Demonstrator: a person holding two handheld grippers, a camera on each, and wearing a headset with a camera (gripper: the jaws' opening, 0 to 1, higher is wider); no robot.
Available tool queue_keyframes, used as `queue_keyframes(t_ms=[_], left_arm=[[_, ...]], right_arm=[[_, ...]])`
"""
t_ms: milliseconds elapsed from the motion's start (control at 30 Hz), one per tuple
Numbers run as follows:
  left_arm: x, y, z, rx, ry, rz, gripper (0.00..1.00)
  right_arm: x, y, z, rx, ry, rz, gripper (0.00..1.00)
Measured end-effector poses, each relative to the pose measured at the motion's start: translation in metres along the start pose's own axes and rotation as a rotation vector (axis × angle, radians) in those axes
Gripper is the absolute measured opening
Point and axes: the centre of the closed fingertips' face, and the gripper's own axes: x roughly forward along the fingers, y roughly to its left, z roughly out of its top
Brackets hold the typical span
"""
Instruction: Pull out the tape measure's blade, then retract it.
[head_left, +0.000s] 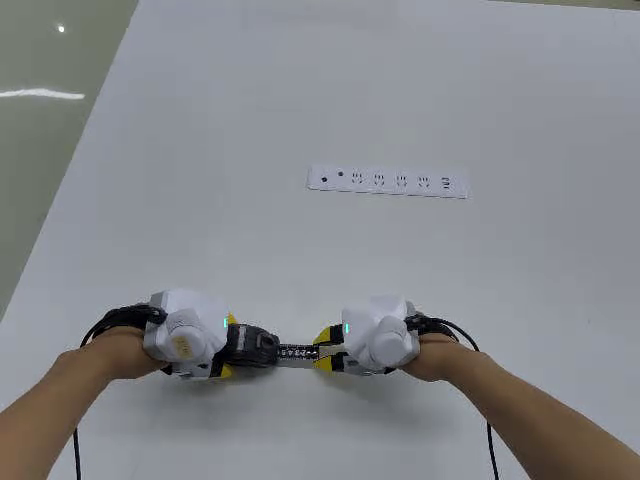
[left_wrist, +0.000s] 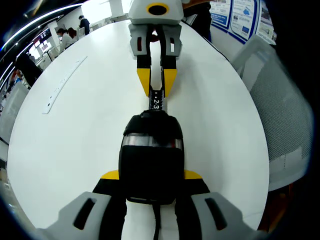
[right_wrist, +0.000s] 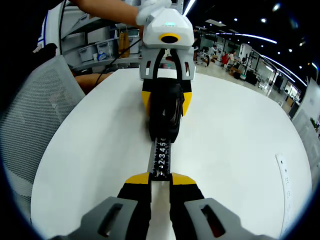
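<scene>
A black tape measure lies low over the white table, held at its sides by my left gripper; its case sits between the yellow-tipped jaws. A short stretch of blade with printed numbers runs rightward to my right gripper, which is shut on the blade's end. In the right gripper view the case and the left gripper lie straight ahead. The right gripper faces me in the left gripper view, pinching the blade.
A white power strip lies flat on the white table farther back. The table's left edge meets a grey floor. A mesh chair stands beside the table, and people and shelves are in the background.
</scene>
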Motion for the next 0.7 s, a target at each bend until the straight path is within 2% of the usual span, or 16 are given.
queue_keyframes(t_ms=[700], left_arm=[[0.0006,0.0004,-0.0008,-0.001,0.000,0.000,0.32]], right_arm=[[-0.0075,0.0013,-0.0066,-0.005,0.007,-0.001,0.12]])
